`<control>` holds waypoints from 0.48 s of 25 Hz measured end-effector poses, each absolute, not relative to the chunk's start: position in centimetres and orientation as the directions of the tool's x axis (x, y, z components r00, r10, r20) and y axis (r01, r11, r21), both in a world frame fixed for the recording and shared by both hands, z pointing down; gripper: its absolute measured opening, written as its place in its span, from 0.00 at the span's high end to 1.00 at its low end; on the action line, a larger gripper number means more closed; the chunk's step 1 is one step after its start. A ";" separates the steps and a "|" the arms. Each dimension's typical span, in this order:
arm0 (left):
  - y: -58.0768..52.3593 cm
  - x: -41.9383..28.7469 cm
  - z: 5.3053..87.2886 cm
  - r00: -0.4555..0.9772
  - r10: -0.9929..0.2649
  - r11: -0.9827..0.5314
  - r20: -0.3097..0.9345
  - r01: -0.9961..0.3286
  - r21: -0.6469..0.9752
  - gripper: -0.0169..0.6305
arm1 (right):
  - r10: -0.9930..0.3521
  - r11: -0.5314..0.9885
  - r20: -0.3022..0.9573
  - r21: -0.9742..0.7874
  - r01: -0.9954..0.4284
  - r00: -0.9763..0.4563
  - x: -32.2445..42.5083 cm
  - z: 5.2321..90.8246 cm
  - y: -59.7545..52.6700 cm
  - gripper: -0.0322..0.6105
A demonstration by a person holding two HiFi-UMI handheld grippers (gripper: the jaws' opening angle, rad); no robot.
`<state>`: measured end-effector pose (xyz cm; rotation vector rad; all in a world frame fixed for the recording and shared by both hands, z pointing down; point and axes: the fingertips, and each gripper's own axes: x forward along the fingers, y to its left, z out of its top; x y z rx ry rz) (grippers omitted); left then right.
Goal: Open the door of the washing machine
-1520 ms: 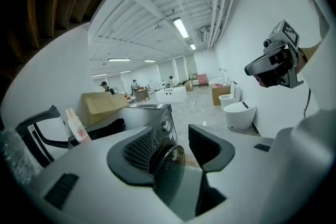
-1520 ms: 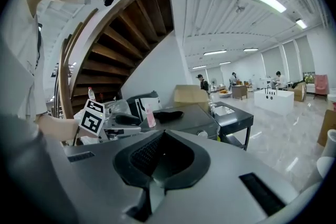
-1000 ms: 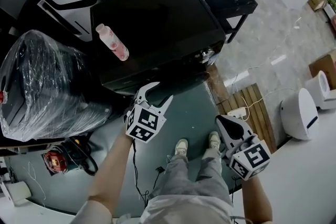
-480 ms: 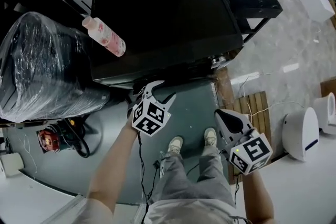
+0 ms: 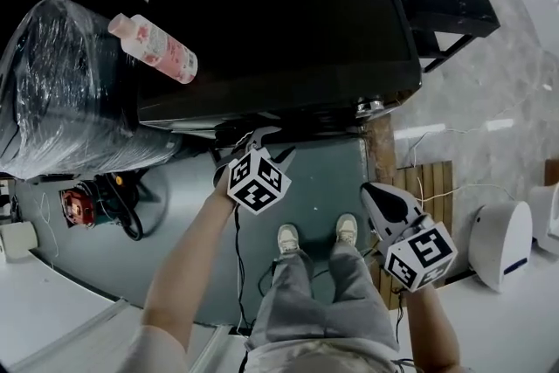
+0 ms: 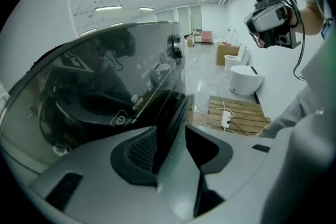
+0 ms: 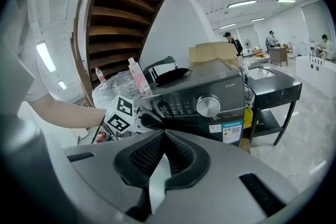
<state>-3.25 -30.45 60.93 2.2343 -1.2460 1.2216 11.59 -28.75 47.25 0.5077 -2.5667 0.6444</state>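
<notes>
The left gripper [image 6: 173,135] is closed on the door's dark rim [image 6: 170,115], with one jaw on each side of that edge. The curved glass of the door [image 6: 105,92] spreads away to the left in the left gripper view. In the head view this gripper is pressed up to the front of the black washing machine [image 5: 279,13], below the top panel, at the end of a bare outstretched arm.

The right gripper [image 7: 164,135] has its jaws together with nothing between them. It hangs low by the person's right side, well apart from the machine. Its view looks at the machine's front, where a round silver dial [image 7: 208,106] sits on the control panel.

A pink bottle [image 5: 153,48] stands on the machine's top near the left edge. Just beside it is a dark bundle wrapped in clear plastic [image 5: 61,92]. A slatted wooden pallet [image 5: 428,183] lies on the floor to the right of the machine.
</notes>
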 end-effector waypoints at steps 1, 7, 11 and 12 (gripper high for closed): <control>-30.5 -3.0 61.4 0.254 -0.540 -0.579 0.802 -0.804 -0.135 0.69 | -0.234 0.820 0.500 -0.359 -0.446 -0.834 11.9 47.7 -28.7 0.91; -31.6 -2.6 62.9 0.201 -0.521 -0.625 0.830 -0.751 -0.210 0.69 | -0.228 0.808 0.508 -0.377 -0.452 -0.830 12.7 49.5 -28.6 0.91; -32.4 -1.0 63.4 0.189 -0.504 -0.698 0.843 -0.664 -0.268 0.71 | -0.220 0.803 0.510 -0.389 -0.451 -0.832 13.0 50.1 -28.3 0.91; -32.6 -0.5 63.5 0.187 -0.495 -0.720 0.849 -0.635 -0.280 0.71 | -0.219 0.801 0.510 -0.394 -0.452 -0.832 13.2 50.3 -28.1 0.91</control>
